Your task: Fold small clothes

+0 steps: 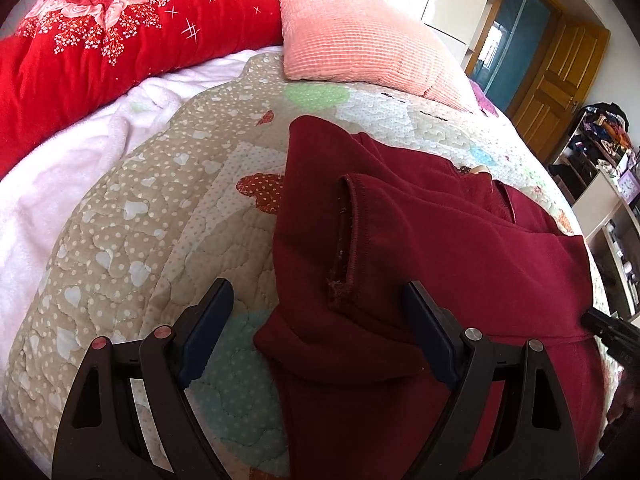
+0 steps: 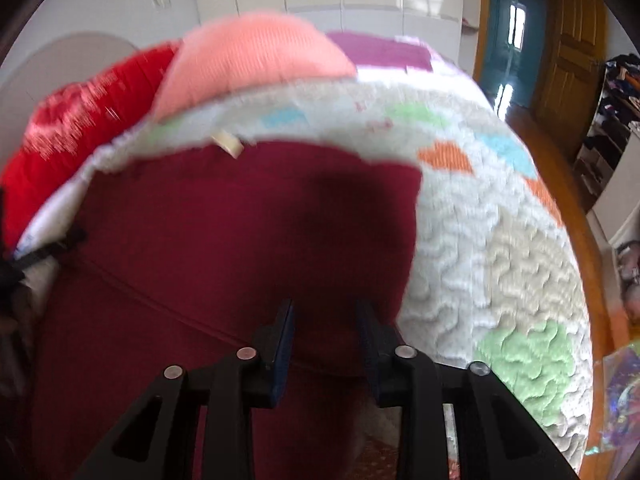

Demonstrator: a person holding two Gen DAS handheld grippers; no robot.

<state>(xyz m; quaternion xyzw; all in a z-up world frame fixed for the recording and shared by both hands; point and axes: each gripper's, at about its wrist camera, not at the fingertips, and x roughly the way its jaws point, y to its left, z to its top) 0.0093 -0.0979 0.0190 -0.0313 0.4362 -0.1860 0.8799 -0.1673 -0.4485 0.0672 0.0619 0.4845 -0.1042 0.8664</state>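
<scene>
left claw (image 1: 316,328) spread over maroon garment (image 1: 420,240), right claw (image 2: 325,336) partly spread above it, patchwork quilt (image 1: 132,240) beneath

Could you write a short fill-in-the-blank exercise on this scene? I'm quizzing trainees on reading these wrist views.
1. The dark red garment lies on a patchwork ____.
2. The left gripper has its fingers spread ____.
3. The pillow beyond the garment is ____ in colour.
4. The right gripper points at the ____.

Missing words: quilt; open; pink; garment
</scene>
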